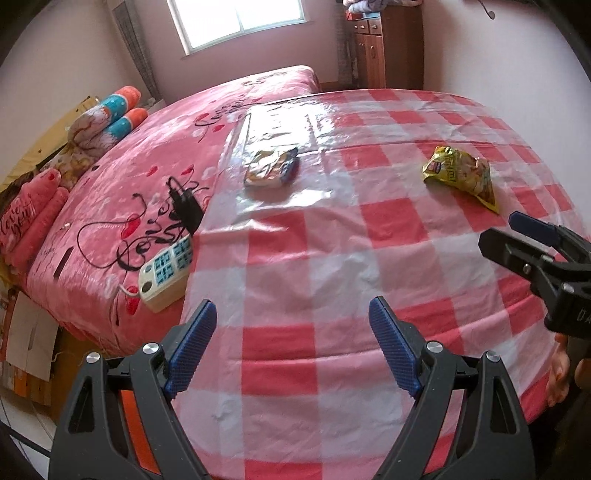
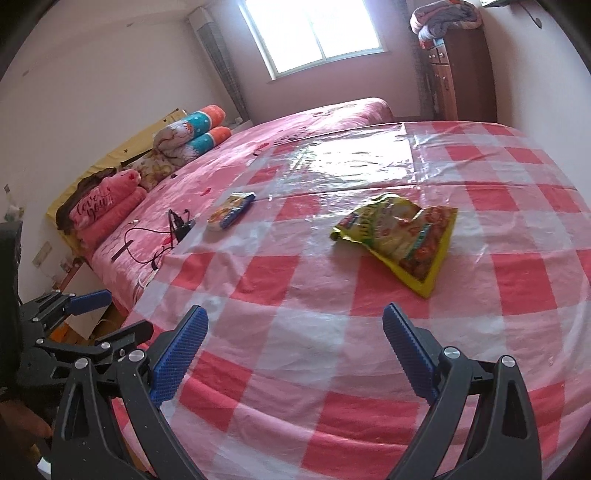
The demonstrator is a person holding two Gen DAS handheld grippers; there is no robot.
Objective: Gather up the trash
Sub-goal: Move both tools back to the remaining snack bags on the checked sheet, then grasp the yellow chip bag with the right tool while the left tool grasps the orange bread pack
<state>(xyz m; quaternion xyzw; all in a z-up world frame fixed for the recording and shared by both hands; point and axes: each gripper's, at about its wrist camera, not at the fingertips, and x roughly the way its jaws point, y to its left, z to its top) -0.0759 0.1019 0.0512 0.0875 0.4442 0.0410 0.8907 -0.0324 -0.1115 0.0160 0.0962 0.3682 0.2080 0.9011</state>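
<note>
Trash is seen as a yellow snack bag (image 2: 400, 240) and a smaller wrapper (image 2: 231, 210), well apart on the checkered sheet (image 2: 295, 332) covering the bed (image 1: 110, 206). Left hand-held gripper (image 1: 291, 343) and right hand-held gripper (image 2: 295, 350) are held spread and empty above the sheet's near edge.

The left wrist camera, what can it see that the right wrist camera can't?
Only the left wrist view shows the white power strip with blue sockets, lying on the pink bedsheet.

Only the right wrist view shows the folded blanket whole on top of the wooden cabinet.

Both show the yellow snack bag, the small blue-edged wrapper, the black charger, the checked plastic cloth and the window. Both grippers' fingers are open and empty.
</note>
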